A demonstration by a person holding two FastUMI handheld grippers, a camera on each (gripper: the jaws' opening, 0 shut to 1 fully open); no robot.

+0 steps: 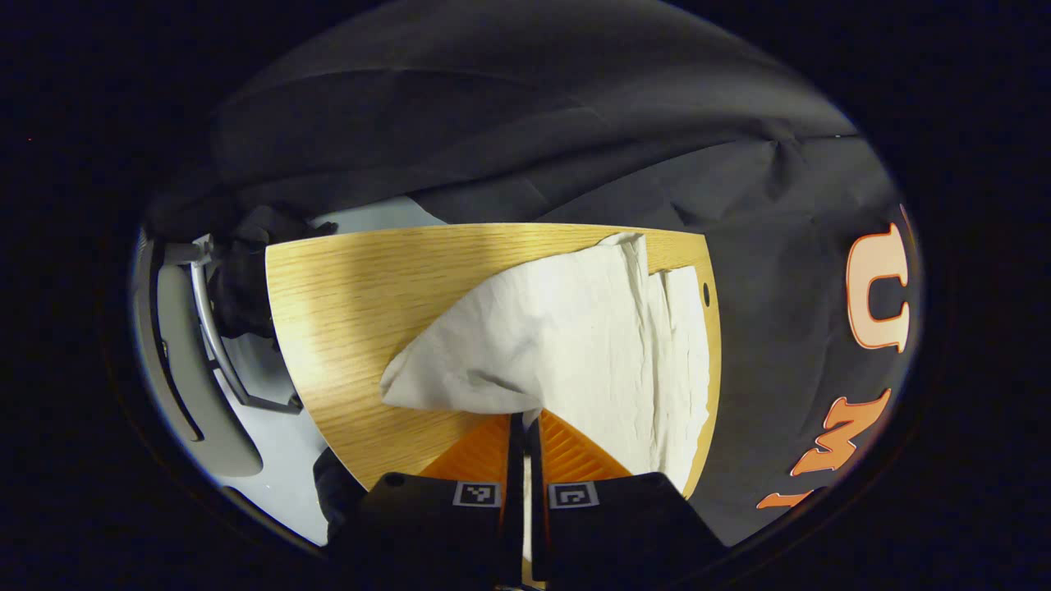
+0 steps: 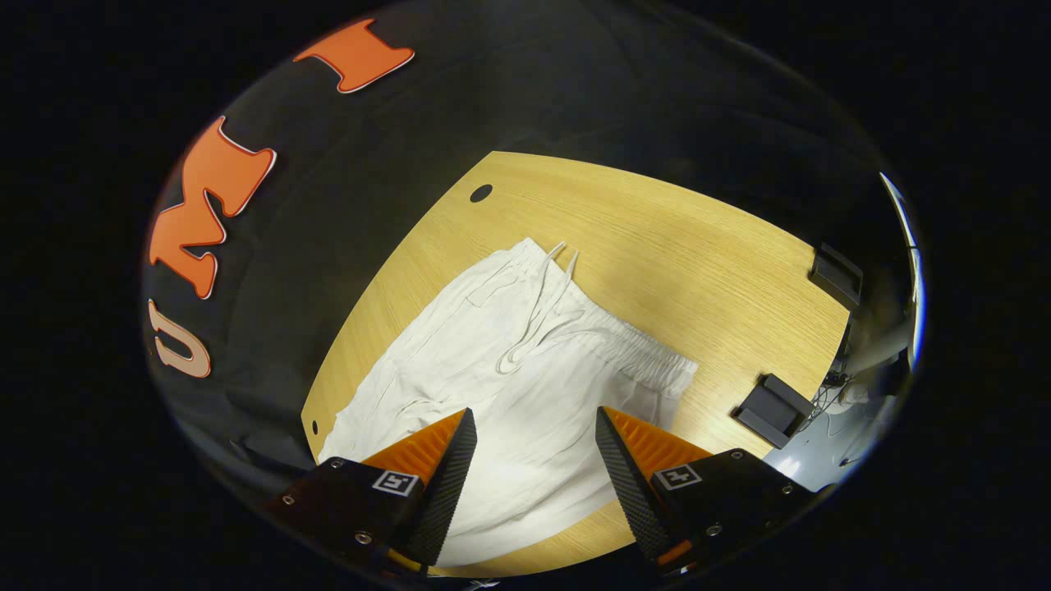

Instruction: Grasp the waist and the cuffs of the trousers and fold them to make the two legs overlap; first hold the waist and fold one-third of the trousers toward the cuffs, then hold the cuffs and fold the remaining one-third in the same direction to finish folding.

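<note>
While the left gripper [image 1: 525, 420] pinches the trousers [image 1: 575, 336], jaws closed, bare tabletop [image 1: 345, 304] lies frame-left; right gripper [image 2: 534, 423] hovers, jaws wide, holding nothing.

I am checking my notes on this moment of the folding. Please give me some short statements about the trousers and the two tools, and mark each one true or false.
1. The left tool is shut on the trousers. True.
2. The right tool is shut on the waist. False: its fingers stand apart above the cloth and hold nothing.
3. The trousers lie on a wooden table. True.
4. The drawstring lies at the waist. True.
5. The trousers are black. False: they are white.
</note>
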